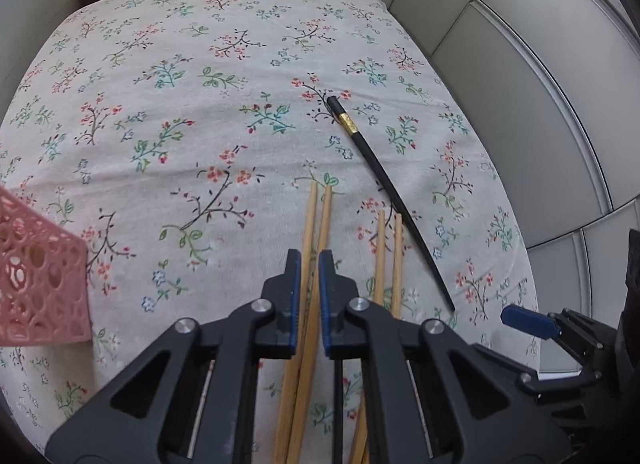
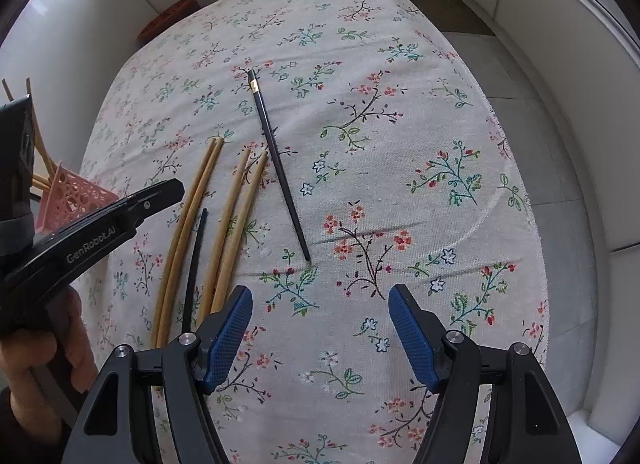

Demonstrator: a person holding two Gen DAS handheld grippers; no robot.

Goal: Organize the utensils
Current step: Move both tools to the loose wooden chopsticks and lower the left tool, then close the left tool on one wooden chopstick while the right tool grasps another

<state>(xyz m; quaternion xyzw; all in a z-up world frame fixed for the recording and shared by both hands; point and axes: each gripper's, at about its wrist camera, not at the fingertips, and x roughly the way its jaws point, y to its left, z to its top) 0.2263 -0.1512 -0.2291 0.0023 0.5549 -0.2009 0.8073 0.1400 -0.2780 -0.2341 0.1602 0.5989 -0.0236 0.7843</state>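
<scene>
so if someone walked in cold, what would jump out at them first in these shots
Probably the floral tablecloth filling both views, with bamboo chopsticks fanned out on it and a long black chopstick lying apart to their right. Next, the left gripper, jaws nearly shut around one bamboo pair, while the right gripper hangs open over bare cloth. A pink lattice basket sits at the left.

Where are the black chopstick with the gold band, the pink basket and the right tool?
black chopstick (image 2: 280, 168), right wrist view, mid shaft
pink basket (image 1: 40, 284), left wrist view, lattice side wall
right tool (image 2: 320, 332), right wrist view, midway between its open fingertips
</scene>
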